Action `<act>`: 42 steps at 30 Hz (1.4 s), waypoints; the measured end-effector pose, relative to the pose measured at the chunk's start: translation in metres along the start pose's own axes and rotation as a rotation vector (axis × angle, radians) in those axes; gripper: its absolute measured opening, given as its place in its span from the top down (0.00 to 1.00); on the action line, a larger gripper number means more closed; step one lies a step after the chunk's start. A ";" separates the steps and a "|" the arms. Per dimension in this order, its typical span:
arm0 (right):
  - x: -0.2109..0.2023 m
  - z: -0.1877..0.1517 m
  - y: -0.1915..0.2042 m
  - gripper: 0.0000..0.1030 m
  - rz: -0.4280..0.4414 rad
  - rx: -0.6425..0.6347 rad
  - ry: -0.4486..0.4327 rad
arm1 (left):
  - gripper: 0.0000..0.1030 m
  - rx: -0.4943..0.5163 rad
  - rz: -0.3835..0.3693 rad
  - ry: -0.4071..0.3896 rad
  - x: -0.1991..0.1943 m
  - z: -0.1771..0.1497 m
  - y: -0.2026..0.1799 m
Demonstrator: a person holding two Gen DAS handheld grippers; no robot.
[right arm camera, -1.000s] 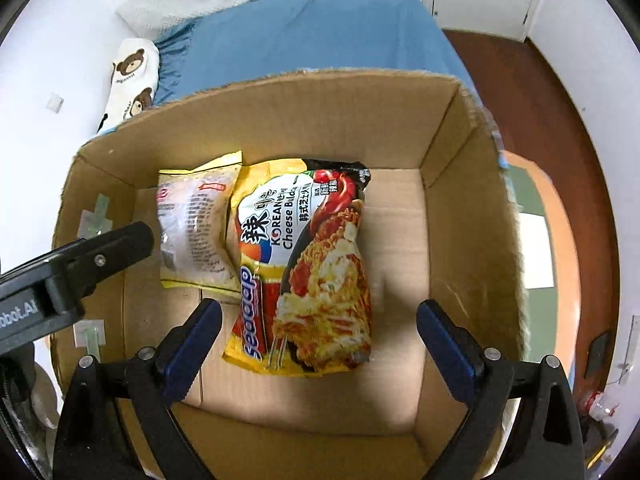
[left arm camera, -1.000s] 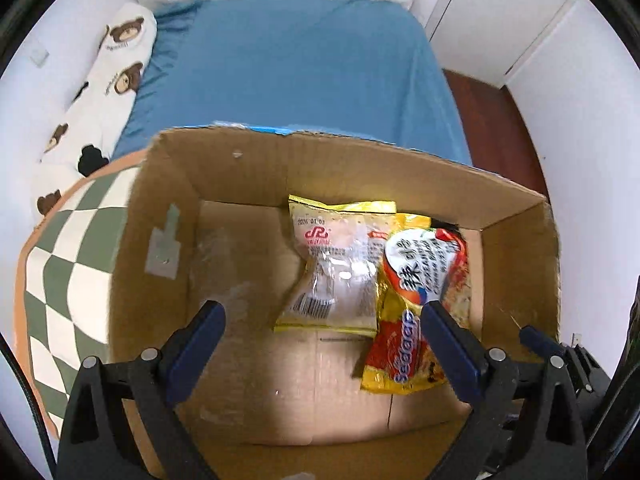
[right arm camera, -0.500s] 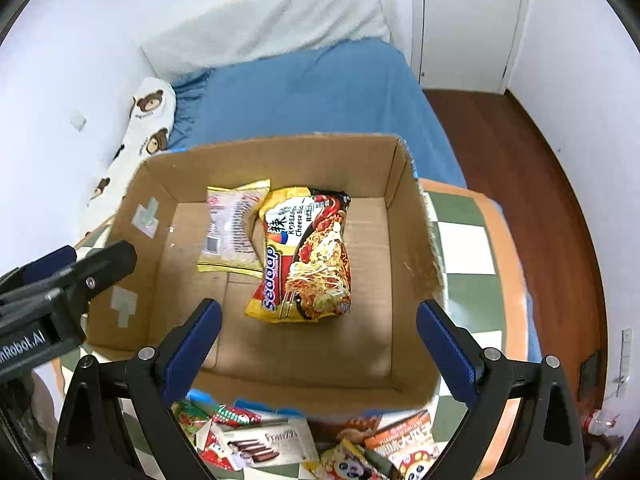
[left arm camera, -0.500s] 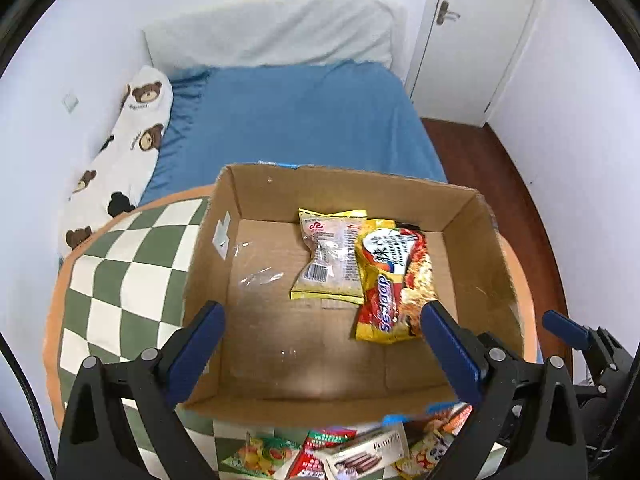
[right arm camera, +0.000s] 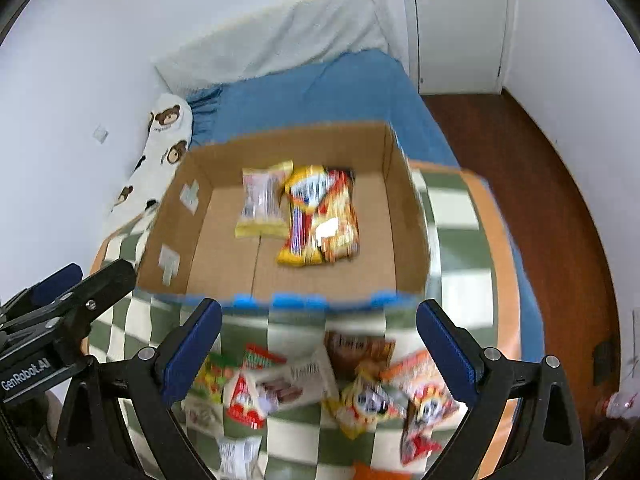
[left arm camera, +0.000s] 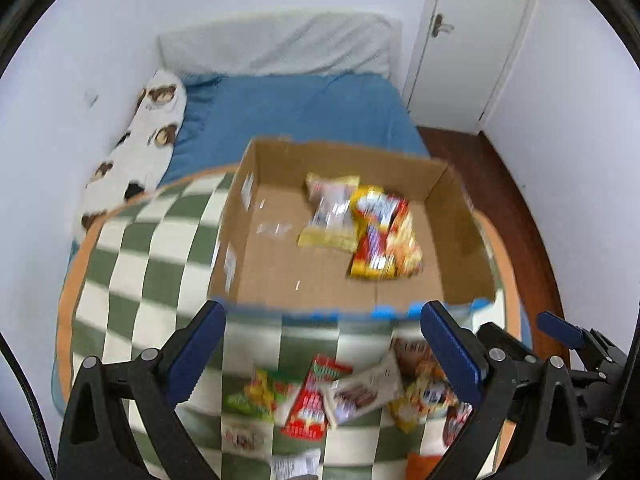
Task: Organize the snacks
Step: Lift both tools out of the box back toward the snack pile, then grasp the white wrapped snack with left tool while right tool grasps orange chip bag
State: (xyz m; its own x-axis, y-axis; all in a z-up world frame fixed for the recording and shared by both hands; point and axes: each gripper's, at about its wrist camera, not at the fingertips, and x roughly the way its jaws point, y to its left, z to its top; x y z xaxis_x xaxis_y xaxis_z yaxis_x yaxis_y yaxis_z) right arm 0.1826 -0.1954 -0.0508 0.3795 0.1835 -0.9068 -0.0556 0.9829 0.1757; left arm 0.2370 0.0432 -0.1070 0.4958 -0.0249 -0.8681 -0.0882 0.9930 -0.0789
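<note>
Checkered green-and-white table (left arm camera: 132, 264) fills the lower frame in both views, motion-blurred. On it sits my cardboard box (left arm camera: 460, 248), centre frame, open top. Inside it, upper middle, a pale yellow-edged snack packet (left arm camera: 330, 216) lies flat with a red-yellow noodle packet (left arm camera: 384, 240) touching its right side; same pair in the right view, packet (right arm camera: 262, 204) and noodles (right arm camera: 320, 220). Loose snacks pile (right arm camera: 320, 388) lies on the table just below the box's near wall, bottom centre, between my fingers; also seen from the left wrist (left arm camera: 344, 392). Left gripper (left arm camera: 320, 352) has jaws spread wide, holding nothing, low in frame over the pile. Right gripper (right arm camera: 318, 350) equally wide, empty. Blue bed (left arm camera: 288, 120) behind the table, bear-print pillow (left arm camera: 140, 148) upper left, white door (right arm camera: 456, 24) upper right.
</note>
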 end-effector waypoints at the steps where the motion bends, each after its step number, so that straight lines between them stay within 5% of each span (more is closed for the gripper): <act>1: 0.005 -0.011 -0.006 0.03 0.009 0.020 0.031 | 0.03 0.002 0.004 0.020 0.003 -0.012 0.002; 5: 0.029 -0.060 -0.034 0.03 0.031 0.104 0.166 | 0.03 0.025 0.026 0.124 0.032 -0.066 0.012; 8: 0.049 -0.108 -0.055 0.03 0.021 0.140 0.282 | 0.03 0.043 0.049 0.328 0.070 -0.119 0.023; 12: 0.066 -0.165 -0.072 0.03 -0.017 0.172 0.405 | 0.03 0.043 0.068 0.501 0.108 -0.180 0.033; 18: 0.096 -0.226 -0.082 0.04 -0.071 0.222 0.533 | 0.04 -0.014 0.039 0.640 0.148 -0.221 0.037; 20: 0.111 -0.238 -0.081 0.14 -0.086 0.222 0.561 | 0.07 -0.022 0.026 0.660 0.156 -0.227 0.035; 21: 0.117 -0.241 -0.081 0.34 -0.081 0.228 0.570 | 0.12 -0.028 0.020 0.670 0.159 -0.231 0.035; 22: 0.123 -0.245 -0.081 0.41 -0.079 0.230 0.579 | 0.27 -0.038 0.008 0.680 0.163 -0.233 0.034; 24: 0.127 -0.246 -0.077 0.44 -0.062 0.211 0.562 | 0.45 -0.059 -0.014 0.701 0.168 -0.239 0.034; 26: 0.129 -0.242 -0.066 0.50 -0.051 0.132 0.540 | 0.50 -0.063 -0.019 0.694 0.170 -0.244 0.033; 32: 0.136 -0.230 -0.040 0.50 -0.032 -0.062 0.507 | 0.52 -0.026 -0.025 0.628 0.161 -0.243 0.021; 34: 0.139 -0.232 -0.041 0.45 -0.022 -0.038 0.523 | 0.50 -0.021 -0.024 0.646 0.166 -0.248 0.017; 36: 0.139 -0.233 -0.044 0.29 -0.010 -0.001 0.534 | 0.50 0.001 -0.015 0.694 0.176 -0.255 0.011; 42: 0.148 -0.245 -0.052 0.27 -0.030 0.089 0.589 | 0.51 0.036 0.008 0.666 0.173 -0.267 -0.001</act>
State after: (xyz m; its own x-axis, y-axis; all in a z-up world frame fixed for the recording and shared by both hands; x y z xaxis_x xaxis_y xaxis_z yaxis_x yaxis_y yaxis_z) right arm 0.0152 -0.2158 -0.2884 -0.1978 0.1589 -0.9673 0.0346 0.9873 0.1552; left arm 0.0918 0.0070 -0.3877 -0.1457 -0.0724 -0.9867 -0.0553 0.9964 -0.0649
